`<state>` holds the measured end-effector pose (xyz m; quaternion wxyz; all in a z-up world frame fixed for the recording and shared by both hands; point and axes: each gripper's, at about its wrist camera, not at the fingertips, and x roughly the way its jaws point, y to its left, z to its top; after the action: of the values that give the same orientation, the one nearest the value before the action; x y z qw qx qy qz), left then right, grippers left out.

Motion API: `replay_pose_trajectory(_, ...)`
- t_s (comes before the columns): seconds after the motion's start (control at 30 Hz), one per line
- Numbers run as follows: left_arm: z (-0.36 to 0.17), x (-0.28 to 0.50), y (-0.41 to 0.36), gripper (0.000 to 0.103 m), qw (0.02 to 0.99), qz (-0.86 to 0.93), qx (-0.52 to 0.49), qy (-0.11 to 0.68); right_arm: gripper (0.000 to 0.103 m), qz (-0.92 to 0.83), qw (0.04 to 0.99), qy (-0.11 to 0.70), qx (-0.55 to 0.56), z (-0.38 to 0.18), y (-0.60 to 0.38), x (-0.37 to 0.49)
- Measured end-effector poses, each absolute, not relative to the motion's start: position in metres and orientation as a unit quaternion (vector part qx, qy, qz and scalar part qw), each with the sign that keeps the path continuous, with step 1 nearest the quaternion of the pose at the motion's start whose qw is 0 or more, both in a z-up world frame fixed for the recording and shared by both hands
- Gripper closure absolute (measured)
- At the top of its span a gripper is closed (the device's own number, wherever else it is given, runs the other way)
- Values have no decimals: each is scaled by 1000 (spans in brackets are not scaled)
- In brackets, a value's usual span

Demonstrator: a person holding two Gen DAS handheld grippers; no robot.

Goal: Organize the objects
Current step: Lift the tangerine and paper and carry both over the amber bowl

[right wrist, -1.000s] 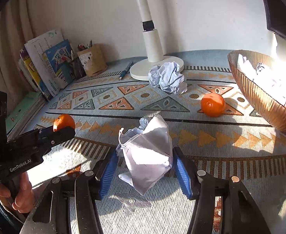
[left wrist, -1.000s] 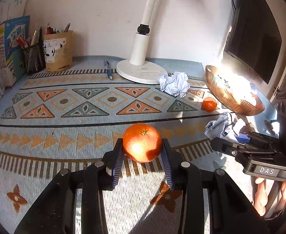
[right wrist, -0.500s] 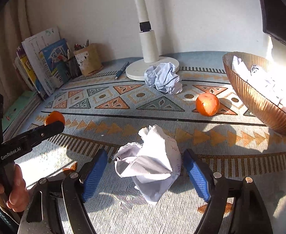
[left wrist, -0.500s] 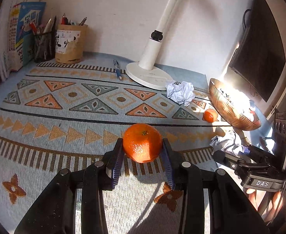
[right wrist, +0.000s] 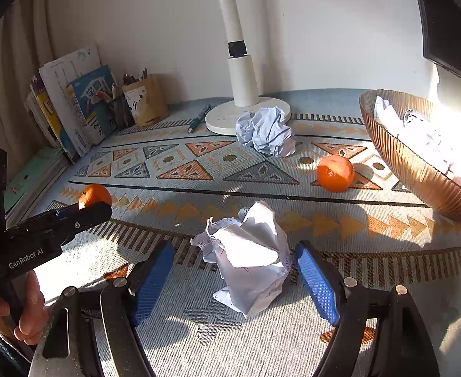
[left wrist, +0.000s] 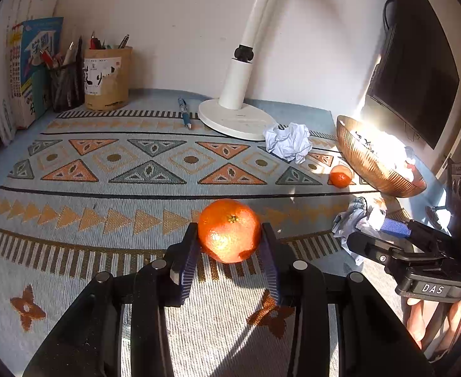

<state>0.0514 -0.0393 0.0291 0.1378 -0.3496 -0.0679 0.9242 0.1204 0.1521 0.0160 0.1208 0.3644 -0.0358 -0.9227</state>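
My left gripper [left wrist: 229,253] is shut on an orange tangerine [left wrist: 228,230], held just above the patterned mat; it also shows in the right wrist view [right wrist: 93,195]. My right gripper [right wrist: 235,275] is open around a crumpled white paper ball [right wrist: 249,259] lying on the mat, with gaps on both sides. A second tangerine [right wrist: 335,173] sits beside the copper ribbed bowl [right wrist: 412,169], which holds crumpled paper. Another paper ball [right wrist: 266,132] lies by the lamp base.
A white desk lamp [left wrist: 236,116] stands at the back centre with a blue pen [left wrist: 184,113] beside it. A pen cup [left wrist: 106,78] and books [left wrist: 19,72] line the back left. A dark monitor [left wrist: 415,72] stands at the right.
My right gripper has opened and let go of the paper ball, which now rests on the mat. My left gripper, still holding the tangerine, has shifted its view to the right.
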Motion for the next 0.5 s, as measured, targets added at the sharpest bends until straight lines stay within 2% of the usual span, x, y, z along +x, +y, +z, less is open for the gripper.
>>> replay_pose_trajectory(0.1,29,51,-38,68,138,924,-351,-62,35,-921,126,-28,369,15,148,120)
replay_pose_trajectory(0.17,29,50,-38,68,137,924,-353,-63,48,-914,121,-22,387,10,145,113)
replay_pose_trajectory(0.27,28,51,-38,68,136,923,-354,-64,56,-915,119,-29,385,10,149,113)
replay_pose_trajectory(0.3,28,51,-38,68,137,923,-353,-63,63,-919,116,-32,376,12,151,115)
replay_pose_trajectory(0.5,33,47,-17,68,177,908,-375,-50,65,-935,139,-80,318,31,172,139)
